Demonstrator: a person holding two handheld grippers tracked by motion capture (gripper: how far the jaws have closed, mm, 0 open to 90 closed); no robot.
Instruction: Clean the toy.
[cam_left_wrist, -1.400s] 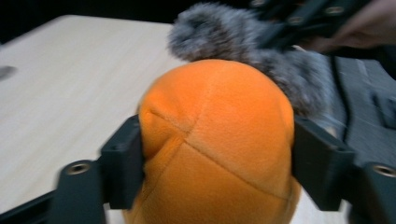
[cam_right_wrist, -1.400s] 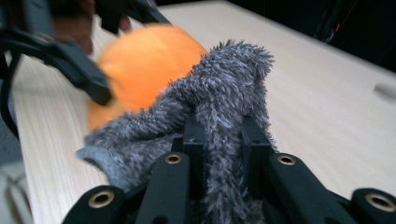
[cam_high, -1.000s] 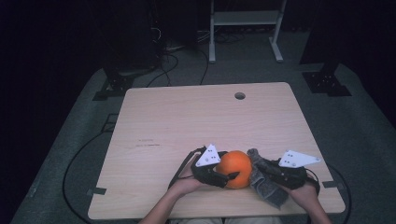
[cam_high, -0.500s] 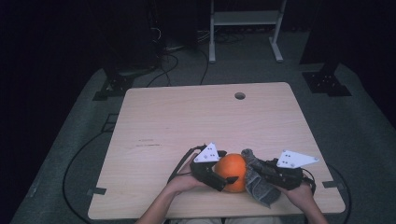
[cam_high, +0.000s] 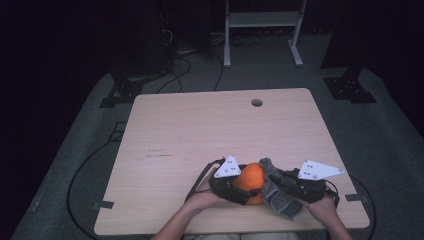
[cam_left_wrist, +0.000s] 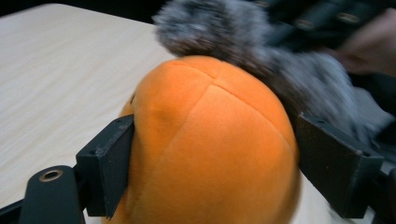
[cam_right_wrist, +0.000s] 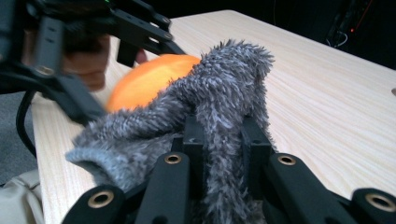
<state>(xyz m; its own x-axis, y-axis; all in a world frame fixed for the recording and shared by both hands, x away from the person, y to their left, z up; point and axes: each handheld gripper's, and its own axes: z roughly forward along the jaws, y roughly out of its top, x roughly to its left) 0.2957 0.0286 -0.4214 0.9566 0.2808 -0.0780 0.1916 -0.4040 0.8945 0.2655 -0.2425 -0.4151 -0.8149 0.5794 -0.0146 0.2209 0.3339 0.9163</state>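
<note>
While I watch from my remote station, these are my readings:

Orange plush ball (cam_high: 251, 180): sits at the near edge of the table, between my two grippers, close to the middle of that edge. In the left gripper view (cam_left_wrist: 210, 144) its stitched seams face the camera.

Grey fuzzy cloth (cam_high: 275, 192): lies against the ball's right side, one end draped over the top of it, the rest hanging toward the table edge. In the right gripper view (cam_right_wrist: 219, 93) a twisted fold rises between the black jaws and leans onto the ball (cam_right_wrist: 149, 79).

Left gripper (cam_high: 235, 186): I see its jaws on either side of the ball, both pads against the plush. They have just been closing, after a brief widening, with the ball between them.

Right gripper (cam_high: 295, 186): jaws drawn together and clamped on the grey cloth, the pile bulging out on both sides of the pads.

Hands: my left hand (cam_high: 202, 199) and right hand (cam_high: 320, 206) hold the gripper bodies at the table's near edge.

Table (cam_high: 210, 130): pale wood, with a round hole (cam_high: 257, 102) near its far edge, well apart from the work.
</note>
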